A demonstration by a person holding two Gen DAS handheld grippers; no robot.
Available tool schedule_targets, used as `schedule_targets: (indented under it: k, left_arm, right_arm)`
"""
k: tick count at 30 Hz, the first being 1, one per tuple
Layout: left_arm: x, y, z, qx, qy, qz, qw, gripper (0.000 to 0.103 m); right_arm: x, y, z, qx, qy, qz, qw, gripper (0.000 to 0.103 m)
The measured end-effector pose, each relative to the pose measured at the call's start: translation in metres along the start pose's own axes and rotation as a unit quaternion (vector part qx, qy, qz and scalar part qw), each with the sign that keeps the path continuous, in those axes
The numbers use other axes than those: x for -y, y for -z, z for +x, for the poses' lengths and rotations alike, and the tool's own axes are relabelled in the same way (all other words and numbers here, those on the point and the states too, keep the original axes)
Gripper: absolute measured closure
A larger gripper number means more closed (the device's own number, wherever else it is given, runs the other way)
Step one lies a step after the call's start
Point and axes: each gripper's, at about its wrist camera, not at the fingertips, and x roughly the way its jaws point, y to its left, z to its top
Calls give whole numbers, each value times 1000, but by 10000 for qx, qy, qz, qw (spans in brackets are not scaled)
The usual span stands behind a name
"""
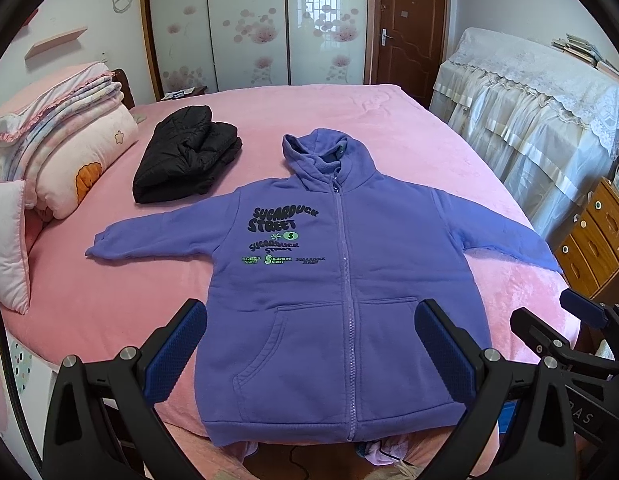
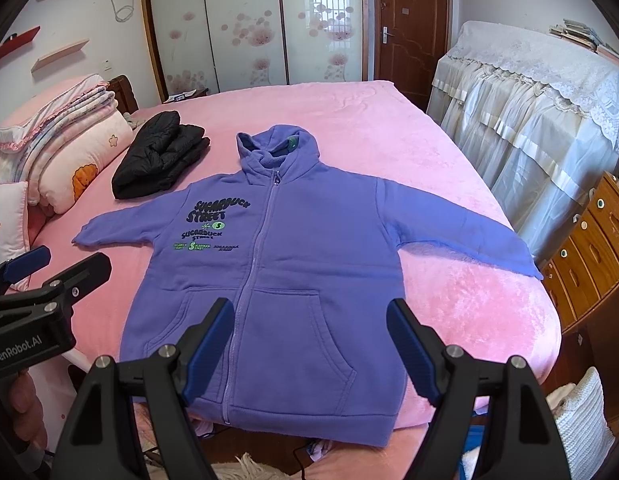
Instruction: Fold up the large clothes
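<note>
A purple zip hoodie (image 1: 329,280) with dark "Sugarduck Street" lettering lies flat, front up, on the pink bed (image 1: 389,128), sleeves spread, hood far, hem at the near edge. It also shows in the right wrist view (image 2: 301,280). My left gripper (image 1: 309,344) is open and empty, held above the hem. My right gripper (image 2: 309,344) is open and empty, above the right pocket. The right gripper shows at the right edge of the left wrist view (image 1: 557,320). The left gripper shows at the left in the right wrist view (image 2: 49,268).
A folded black puffer jacket (image 1: 187,156) lies on the bed at the far left. Folded quilts and pillows (image 1: 69,148) are stacked at the left. A lace-covered piece of furniture (image 1: 529,120) and a wooden drawer chest (image 1: 597,236) stand at the right.
</note>
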Motion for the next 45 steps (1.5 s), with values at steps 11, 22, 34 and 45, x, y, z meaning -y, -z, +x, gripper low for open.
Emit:
schedule_targets:
  k: [11,22,34,45]
  left_arm:
    - [0,2,1,-45,55,-13,10000,0]
    - [-1,0,5,-200,97,-89,9997,0]
    - [-1,-5,8,-293,117,-79,9995,0]
    - [-1,-4,11,-316,110,-78,9994,0]
  right_arm:
    - [-2,-1,1,-19,-33,4,10000,24]
    - [-4,-2,2,-50,-61,50,10000,24]
    - [9,-3,1,-4,-114,225,9997,24]
    - [16,-2,3,-9,-228,334,9992,24]
